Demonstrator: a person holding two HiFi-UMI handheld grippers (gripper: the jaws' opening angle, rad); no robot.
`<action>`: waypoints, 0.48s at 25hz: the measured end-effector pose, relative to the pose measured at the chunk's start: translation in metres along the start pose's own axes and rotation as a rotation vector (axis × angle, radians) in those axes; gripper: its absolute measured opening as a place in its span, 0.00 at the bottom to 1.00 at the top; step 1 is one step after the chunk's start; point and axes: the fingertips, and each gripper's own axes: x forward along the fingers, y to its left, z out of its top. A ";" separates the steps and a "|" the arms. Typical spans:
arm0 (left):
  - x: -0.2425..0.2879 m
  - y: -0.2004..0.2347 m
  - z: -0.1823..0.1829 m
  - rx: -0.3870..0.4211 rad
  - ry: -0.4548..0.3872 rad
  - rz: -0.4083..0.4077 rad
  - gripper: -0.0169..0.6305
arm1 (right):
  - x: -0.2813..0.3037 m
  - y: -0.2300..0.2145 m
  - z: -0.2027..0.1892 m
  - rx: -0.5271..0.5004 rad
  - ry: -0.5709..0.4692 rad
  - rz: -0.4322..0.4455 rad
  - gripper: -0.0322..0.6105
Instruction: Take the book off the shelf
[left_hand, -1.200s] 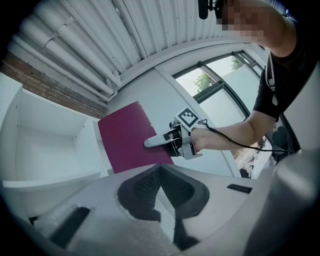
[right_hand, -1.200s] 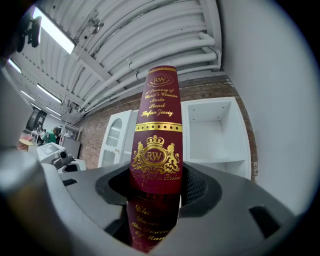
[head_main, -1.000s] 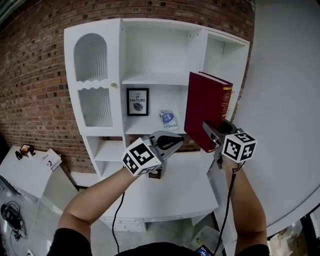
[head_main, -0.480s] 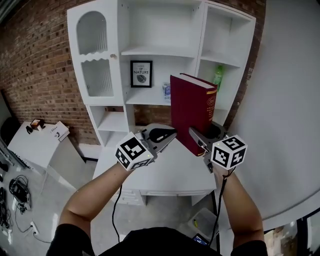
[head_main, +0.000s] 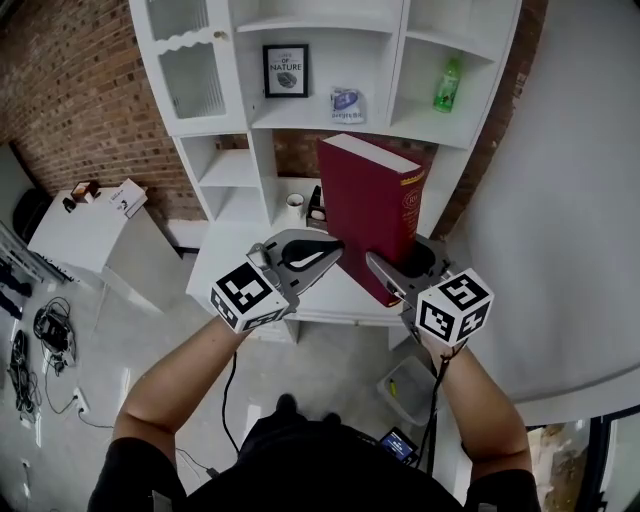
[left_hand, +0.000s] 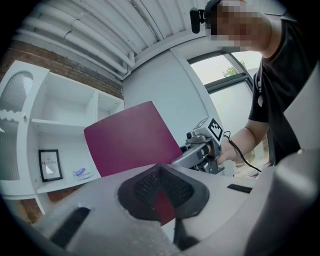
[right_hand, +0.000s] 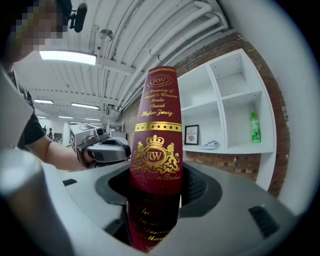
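Book: thick dark-red hardback book (head_main: 365, 205) stands tall, near side of white shelf unit (head_main: 258, 150) | right gripper (head_main: 388, 278) holds its bottom | left gripper (head_main: 325, 255) narrow, empty, just left.

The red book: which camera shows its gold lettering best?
The right gripper view: the red book faces it spine-on, lettering large. The head view shows the spine small and slanted; the left gripper view shows only the plain cover.

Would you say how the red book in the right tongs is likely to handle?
The book is thick and hardbound, so probably stiff and fairly heavy. The right tongs grip only its lower end, so it may pivot.
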 end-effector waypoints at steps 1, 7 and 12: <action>-0.002 -0.008 -0.005 -0.005 0.008 -0.003 0.04 | -0.002 0.006 -0.009 0.015 0.005 0.004 0.42; -0.018 -0.049 -0.031 -0.019 0.062 -0.031 0.04 | -0.015 0.040 -0.044 0.077 0.010 0.020 0.42; -0.048 -0.084 -0.041 -0.005 0.055 -0.068 0.04 | -0.024 0.074 -0.063 0.131 -0.008 0.031 0.43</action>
